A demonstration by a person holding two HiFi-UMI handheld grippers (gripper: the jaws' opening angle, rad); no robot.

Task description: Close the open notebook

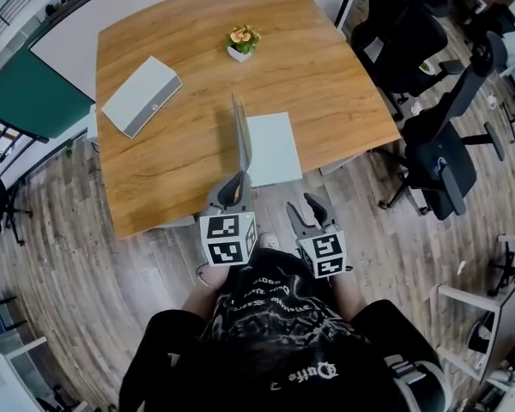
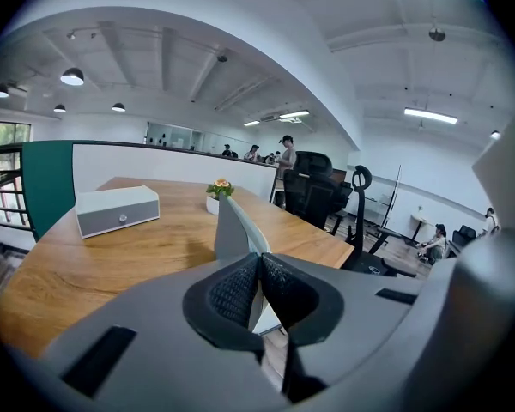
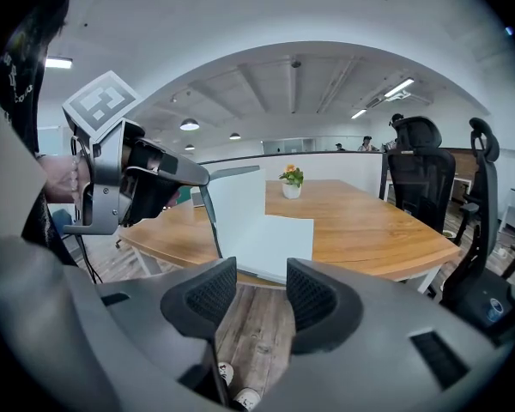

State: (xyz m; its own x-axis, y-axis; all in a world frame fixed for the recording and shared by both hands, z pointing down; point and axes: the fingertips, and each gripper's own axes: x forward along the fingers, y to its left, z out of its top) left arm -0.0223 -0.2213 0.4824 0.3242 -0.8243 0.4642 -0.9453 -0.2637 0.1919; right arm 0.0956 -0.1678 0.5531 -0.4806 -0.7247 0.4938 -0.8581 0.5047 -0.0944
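The left gripper (image 1: 237,185) pinches the notebook (image 1: 273,148) cover upright in its jaws, to swing it closed; the right gripper (image 1: 309,211) hovers, jaws apart, empty.

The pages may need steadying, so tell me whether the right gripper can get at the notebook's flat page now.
Probably yes: the right gripper, jaws open and empty, points at the flat page just ahead, with nothing between. The left gripper pinches the raised cover off to the side.

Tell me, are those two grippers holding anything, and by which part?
The left gripper is shut on the notebook's lifted cover, pinching its near edge. The right gripper is open and holds nothing.
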